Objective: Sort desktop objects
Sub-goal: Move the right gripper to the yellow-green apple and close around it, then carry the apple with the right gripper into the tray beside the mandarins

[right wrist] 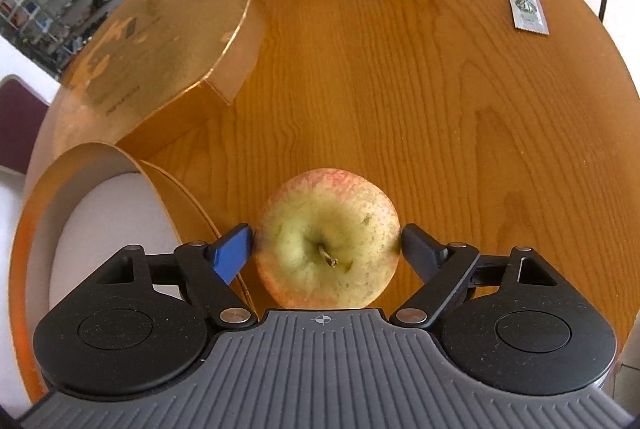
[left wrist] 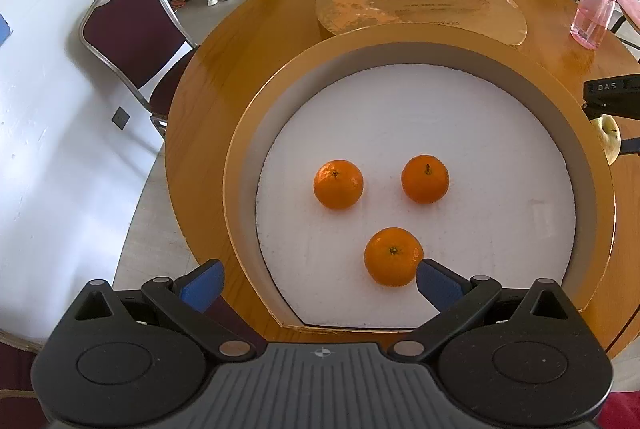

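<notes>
Right gripper (right wrist: 326, 253): jaws wide, apple (right wrist: 327, 239) between pads, on bench (right wrist: 440, 109) right of box (left wrist: 596, 197). Left gripper (left wrist: 318, 283): wide, empty, above box; three oranges (left wrist: 338, 184) inside.

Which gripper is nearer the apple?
Right. The right gripper straddles the apple on the table, a finger at each side; the left gripper hangs over the round box.
</notes>
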The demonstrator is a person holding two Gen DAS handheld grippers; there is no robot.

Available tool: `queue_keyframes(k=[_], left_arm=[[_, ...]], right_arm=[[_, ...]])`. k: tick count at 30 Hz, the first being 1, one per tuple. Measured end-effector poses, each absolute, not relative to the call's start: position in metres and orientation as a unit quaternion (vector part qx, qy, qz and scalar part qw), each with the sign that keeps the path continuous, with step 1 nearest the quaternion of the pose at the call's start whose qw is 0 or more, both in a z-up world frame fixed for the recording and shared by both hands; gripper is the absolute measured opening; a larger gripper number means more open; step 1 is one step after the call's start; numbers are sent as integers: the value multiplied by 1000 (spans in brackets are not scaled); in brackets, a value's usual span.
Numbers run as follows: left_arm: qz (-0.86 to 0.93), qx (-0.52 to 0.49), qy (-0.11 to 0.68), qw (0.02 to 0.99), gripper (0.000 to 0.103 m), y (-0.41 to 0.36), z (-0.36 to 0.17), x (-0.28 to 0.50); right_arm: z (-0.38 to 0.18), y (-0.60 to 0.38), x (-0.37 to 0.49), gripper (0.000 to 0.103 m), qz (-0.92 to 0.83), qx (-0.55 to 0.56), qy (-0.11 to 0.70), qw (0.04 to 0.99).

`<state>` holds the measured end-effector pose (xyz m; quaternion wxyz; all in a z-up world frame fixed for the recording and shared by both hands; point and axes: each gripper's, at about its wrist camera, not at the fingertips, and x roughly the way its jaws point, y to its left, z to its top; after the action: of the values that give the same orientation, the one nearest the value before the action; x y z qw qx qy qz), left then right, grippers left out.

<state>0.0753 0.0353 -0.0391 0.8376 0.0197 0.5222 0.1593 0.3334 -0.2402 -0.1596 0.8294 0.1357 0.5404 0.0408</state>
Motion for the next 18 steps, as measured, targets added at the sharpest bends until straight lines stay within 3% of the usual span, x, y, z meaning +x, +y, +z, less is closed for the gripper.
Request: queue_keyframes(k=[18], left_arm=[[141, 26, 523, 840, 102, 43, -42, 68]], right_arm=[[-158, -254, 308, 82, 12, 91, 567, 819]])
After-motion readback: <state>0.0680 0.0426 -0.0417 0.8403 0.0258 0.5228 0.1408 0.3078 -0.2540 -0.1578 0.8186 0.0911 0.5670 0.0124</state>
